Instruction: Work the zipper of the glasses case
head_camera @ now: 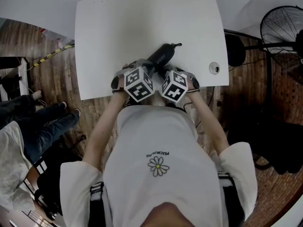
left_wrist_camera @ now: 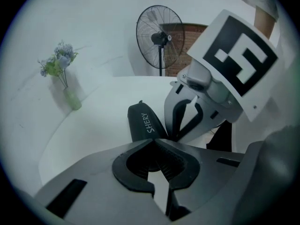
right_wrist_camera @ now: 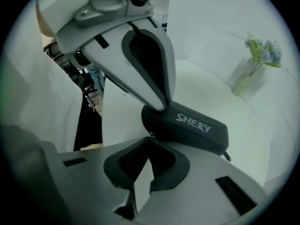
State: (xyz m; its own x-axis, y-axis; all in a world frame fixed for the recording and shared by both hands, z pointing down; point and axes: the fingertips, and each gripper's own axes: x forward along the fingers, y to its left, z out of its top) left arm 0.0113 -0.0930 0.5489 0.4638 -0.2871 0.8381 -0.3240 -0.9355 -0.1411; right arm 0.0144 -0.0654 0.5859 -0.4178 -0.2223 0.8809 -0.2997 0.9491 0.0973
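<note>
A black glasses case printed SHERY lies slantwise near the front edge of the white table, a cord loop at its far end. Both grippers meet at its near end. My left gripper is shut, its tips against the case; in the right gripper view, the left gripper rests on top of the case. I cannot see anything pinched in it. My right gripper is shut, and a small metal piece, seemingly the zipper pull, shows at its tips. The marker cubes hide both sets of tips in the head view.
A small vase of flowers stands at the table's far edge. A round cable hole sits near the table's front right corner. A standing fan is on the floor to the right, and a seated person's legs are at the left.
</note>
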